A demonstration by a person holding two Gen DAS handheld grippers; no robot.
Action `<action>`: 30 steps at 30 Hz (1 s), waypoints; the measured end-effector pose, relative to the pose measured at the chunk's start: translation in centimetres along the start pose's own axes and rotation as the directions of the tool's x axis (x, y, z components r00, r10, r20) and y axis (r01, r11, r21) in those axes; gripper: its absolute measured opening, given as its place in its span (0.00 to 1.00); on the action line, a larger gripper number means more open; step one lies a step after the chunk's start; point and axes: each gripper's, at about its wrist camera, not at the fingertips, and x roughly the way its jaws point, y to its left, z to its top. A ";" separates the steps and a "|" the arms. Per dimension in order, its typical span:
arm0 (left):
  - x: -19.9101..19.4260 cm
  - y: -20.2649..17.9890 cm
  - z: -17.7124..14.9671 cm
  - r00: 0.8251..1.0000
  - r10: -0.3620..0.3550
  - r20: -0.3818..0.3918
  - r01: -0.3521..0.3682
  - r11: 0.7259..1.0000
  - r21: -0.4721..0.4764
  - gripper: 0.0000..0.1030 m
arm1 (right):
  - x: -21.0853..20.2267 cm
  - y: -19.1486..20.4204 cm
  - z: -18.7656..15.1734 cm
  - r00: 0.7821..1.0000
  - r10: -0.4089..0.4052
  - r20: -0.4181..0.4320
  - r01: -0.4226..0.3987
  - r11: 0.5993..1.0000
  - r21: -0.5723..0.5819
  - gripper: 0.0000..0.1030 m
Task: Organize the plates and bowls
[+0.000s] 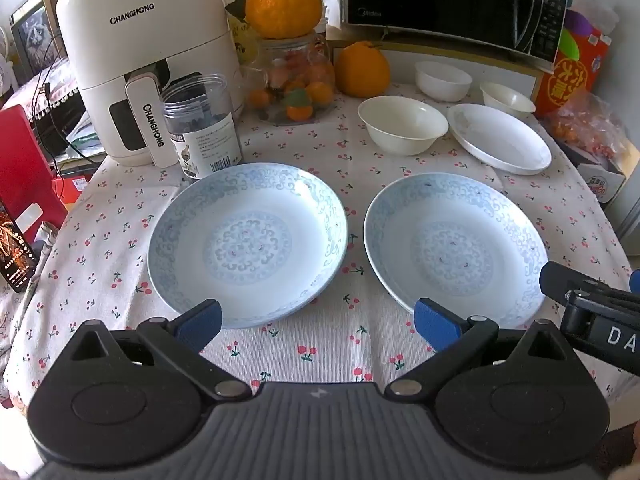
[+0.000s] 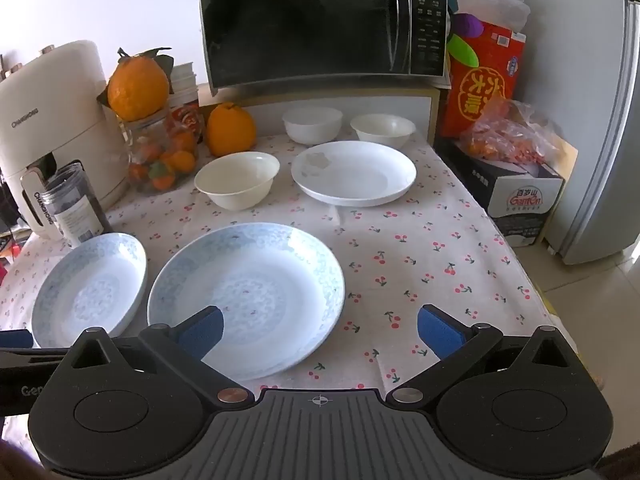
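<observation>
Plates sit side by side on my tablecloth: left plate, right plate. My left gripper and right gripper hover spread wide, holding nothing.

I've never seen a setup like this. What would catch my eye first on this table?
Probably the two blue-patterned plates side by side on the cherry-print tablecloth: the left blue plate and the right blue plate, just ahead of the open left gripper and open right gripper. Next, the big orange perched on a glass jar at the back, beside the white Changhong air fryer.
</observation>
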 end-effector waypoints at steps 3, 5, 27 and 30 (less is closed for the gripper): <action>0.0 0.0 0.0 1.000 0.001 0.001 -0.001 1.000 -0.001 1.00 | 0.0 0.0 0.0 1.000 0.001 -0.001 -0.001 1.000 -0.002 1.00; -0.1 0.0 -0.1 1.000 0.001 0.000 -0.001 1.000 -0.001 1.00 | 0.0 0.0 0.0 1.000 0.001 -0.003 -0.001 1.000 -0.003 1.00; 0.0 0.0 0.0 1.000 0.001 0.002 -0.001 1.000 0.000 1.00 | 0.0 0.0 0.0 1.000 0.001 -0.007 -0.001 1.000 -0.006 1.00; 0.0 0.0 0.0 1.000 0.001 0.002 -0.001 1.000 0.000 1.00 | 0.0 0.0 0.0 1.000 0.000 -0.008 0.000 1.000 -0.008 1.00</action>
